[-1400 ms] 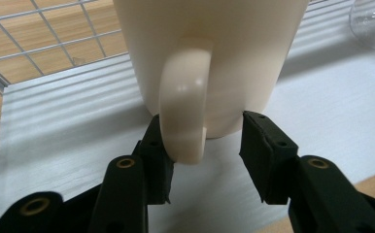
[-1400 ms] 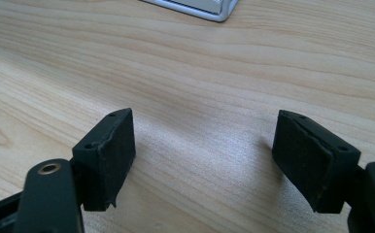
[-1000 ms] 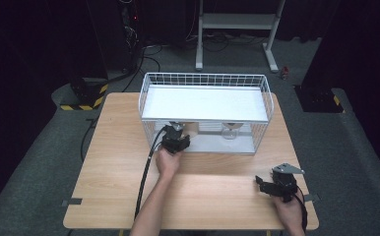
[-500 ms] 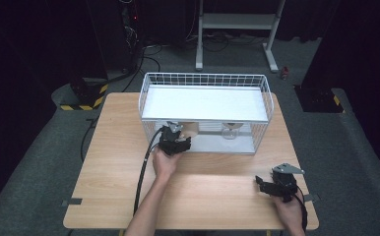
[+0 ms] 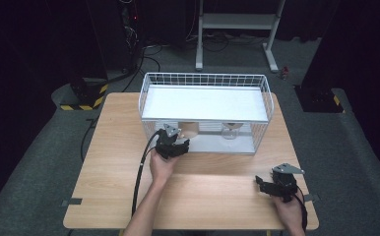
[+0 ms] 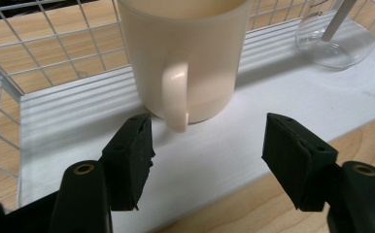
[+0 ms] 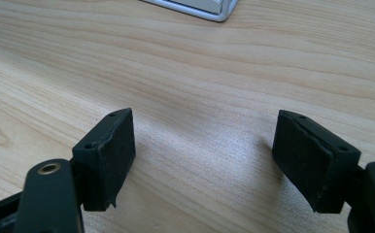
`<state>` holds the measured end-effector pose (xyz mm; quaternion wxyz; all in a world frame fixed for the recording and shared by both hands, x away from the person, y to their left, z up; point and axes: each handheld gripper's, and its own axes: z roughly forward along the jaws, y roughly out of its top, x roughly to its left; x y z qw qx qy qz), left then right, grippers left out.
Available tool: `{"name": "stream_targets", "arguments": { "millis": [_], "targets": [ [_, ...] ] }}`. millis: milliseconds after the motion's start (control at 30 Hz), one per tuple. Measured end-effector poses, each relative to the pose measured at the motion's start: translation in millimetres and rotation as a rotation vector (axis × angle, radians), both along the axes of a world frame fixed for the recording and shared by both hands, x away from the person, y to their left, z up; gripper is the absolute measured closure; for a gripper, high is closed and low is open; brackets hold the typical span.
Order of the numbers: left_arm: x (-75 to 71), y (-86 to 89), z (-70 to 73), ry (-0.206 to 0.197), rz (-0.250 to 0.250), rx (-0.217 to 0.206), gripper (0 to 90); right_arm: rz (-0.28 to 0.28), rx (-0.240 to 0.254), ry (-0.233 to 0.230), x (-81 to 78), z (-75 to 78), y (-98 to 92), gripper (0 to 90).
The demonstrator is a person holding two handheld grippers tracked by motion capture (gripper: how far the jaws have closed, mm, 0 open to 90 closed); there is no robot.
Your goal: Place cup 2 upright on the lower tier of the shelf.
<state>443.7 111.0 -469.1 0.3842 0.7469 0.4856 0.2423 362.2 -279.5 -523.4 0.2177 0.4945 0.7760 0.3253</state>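
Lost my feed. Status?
Left hand-held gripper open, facing mug handle. Right hand-held gripper open over table. Flask beside mug.

Through my left hand-held gripper's camera I see faint printed graduation marks near the top of the clear rounded glass flask (image 6: 338, 41), but they are too small and blurred for me to read. The cream ceramic mug (image 6: 185, 53) shows no lettering on the side facing me. Nothing else I see carries readable text.
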Motion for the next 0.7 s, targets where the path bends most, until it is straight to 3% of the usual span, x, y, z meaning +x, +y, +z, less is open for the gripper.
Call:
{"name": "stream_targets", "arguments": {
  "millis": [233, 500, 700],
  "targets": [
    [-6.3, 7.1, 6.1, 0.007, -0.002, -0.024, 35.0, 0.001, -0.002, 0.000, 0.0, 0.0, -0.2, 23.5],
    [-19.7, 18.9, 10.9, -0.007, -0.013, -0.025, 34.6, -0.007, -0.002, 0.002, 0.2, 0.0, -0.2, 23.5],
    [-27.3, 25.8, 17.0, -0.020, -0.015, -0.049, 34.3, -0.012, 0.003, 0.004, 0.0, 0.1, 0.3, 23.5]
  ]
}}
